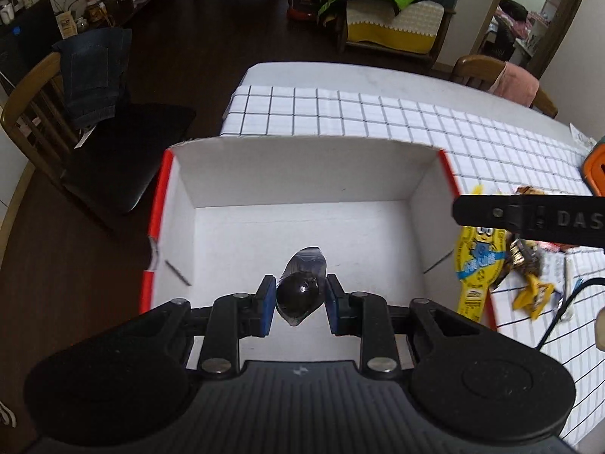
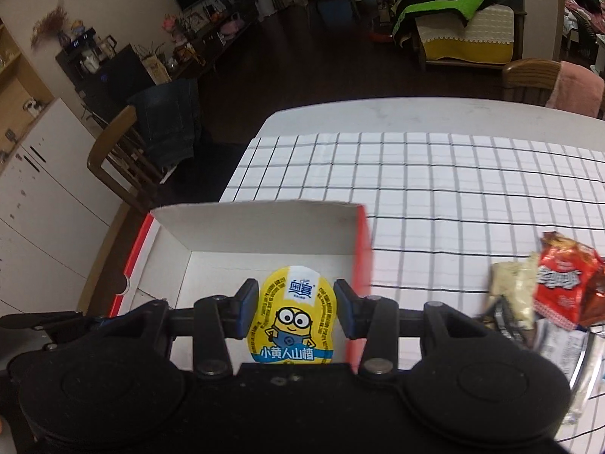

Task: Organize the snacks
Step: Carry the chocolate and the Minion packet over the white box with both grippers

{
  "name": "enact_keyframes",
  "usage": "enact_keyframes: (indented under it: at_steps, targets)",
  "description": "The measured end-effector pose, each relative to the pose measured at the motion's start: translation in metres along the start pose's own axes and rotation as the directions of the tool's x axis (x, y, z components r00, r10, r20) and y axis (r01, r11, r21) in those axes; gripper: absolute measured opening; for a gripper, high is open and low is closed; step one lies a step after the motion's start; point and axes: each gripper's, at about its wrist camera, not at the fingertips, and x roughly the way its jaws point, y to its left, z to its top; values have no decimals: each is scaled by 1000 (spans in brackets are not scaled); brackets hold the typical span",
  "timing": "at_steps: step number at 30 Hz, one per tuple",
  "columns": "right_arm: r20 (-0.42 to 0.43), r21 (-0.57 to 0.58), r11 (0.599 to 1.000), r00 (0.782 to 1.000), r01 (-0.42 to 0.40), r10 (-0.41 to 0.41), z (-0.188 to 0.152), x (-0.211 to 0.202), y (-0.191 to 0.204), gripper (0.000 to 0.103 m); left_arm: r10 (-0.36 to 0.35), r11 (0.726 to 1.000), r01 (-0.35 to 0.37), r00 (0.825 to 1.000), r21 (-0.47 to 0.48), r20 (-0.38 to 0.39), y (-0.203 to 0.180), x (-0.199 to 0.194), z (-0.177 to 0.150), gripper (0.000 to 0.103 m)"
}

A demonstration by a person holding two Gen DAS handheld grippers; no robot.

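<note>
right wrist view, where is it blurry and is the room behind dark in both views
Right wrist view: the snack pile at the right edge and the box wall are smeared by motion, while the yellow minion pack in the right gripper stays sharp. Left wrist view: mostly crisp, slight smear on the loose snacks. Both views: dim room behind, straight table edges bowed by the fisheye.

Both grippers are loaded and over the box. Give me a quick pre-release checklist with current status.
1. Left gripper clamped on dark wrapped snack: ok.
2. Right gripper clamped on yellow minion snack: ok.
3. Dark snack over white box interior: ok.
4. Yellow snack inside the box walls: cannot tell, it hangs near the right wall.
5. Box floor below clear: ok.
6. Remaining snacks outside box: not ok, still on the tablecloth.
</note>
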Motion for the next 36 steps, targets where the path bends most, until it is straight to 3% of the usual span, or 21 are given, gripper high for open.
enact_keyframes:
  at_steps: [10, 19, 28, 36]
  targets:
    - [-107, -117, 991, 992, 58, -71, -12, 67, 34, 43, 34, 994, -29, 999, 109, -41, 11, 30, -7, 26]
    - [-142, -132, 987, 983, 96, -114, -18, 93, 34, 43, 89, 964, -76, 995, 255, -39, -1, 51, -15, 26]
    - [-173, -139, 982, 974, 126, -149, -19, 112, 34, 43, 85, 956, -60, 994, 288, -72, -4, 58, -13, 27]
    - [-187, -105, 988, 974, 110, -128, -19, 110, 29, 43, 60, 965, -35, 994, 261, -90, 0, 58, -10, 27]
